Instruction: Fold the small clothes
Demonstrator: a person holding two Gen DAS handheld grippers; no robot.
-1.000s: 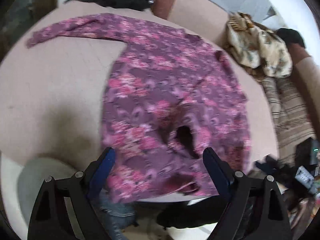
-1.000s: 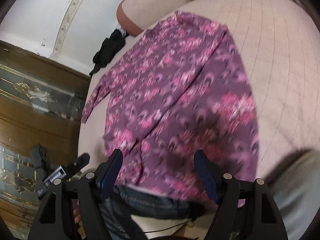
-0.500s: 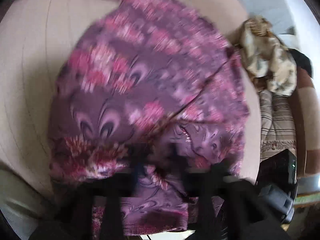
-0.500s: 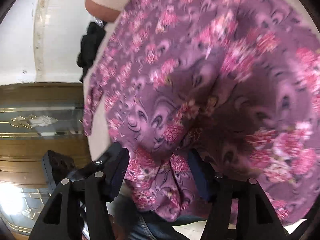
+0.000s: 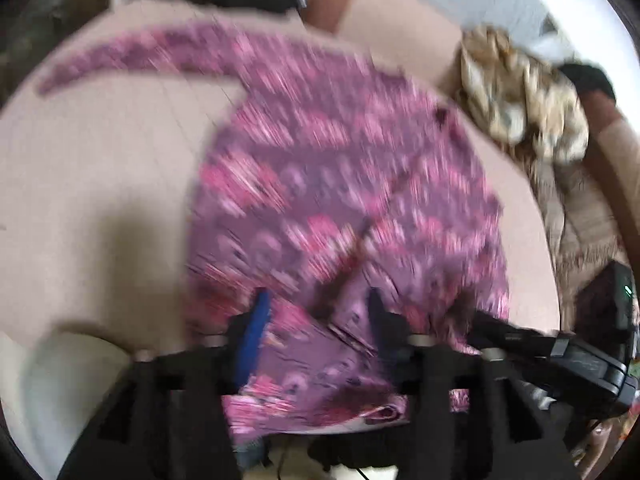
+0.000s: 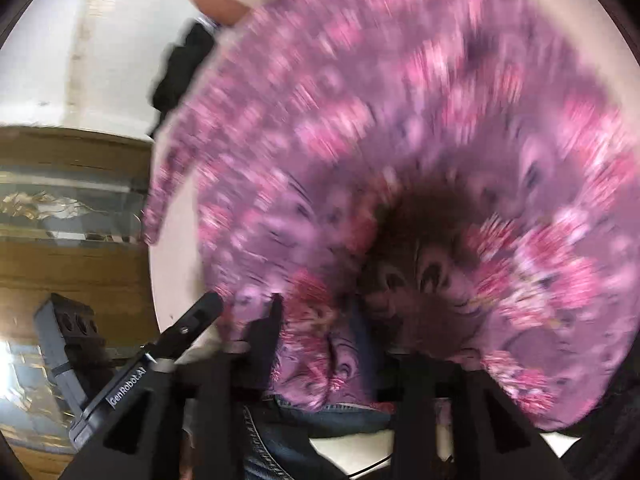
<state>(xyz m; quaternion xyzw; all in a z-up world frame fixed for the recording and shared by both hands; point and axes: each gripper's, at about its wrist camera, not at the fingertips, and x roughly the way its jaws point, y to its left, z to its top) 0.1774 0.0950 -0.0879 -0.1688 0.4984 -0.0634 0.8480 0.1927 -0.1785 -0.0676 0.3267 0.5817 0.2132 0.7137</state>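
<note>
Both the left gripper (image 5: 316, 304) and right gripper (image 6: 320, 312) have just been opening, with the near edge of the purple flowery shirt (image 5: 340, 184) between their parted jaws.

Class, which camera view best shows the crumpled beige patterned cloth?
The left wrist view: the beige patterned cloth lies at upper right, beyond the purple floral top. The right wrist view does not show it; the floral top fills that frame.

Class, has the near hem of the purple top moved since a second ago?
Yes. The purple top's near hem now drapes over the cushion's front edge, toward the camera.
</note>
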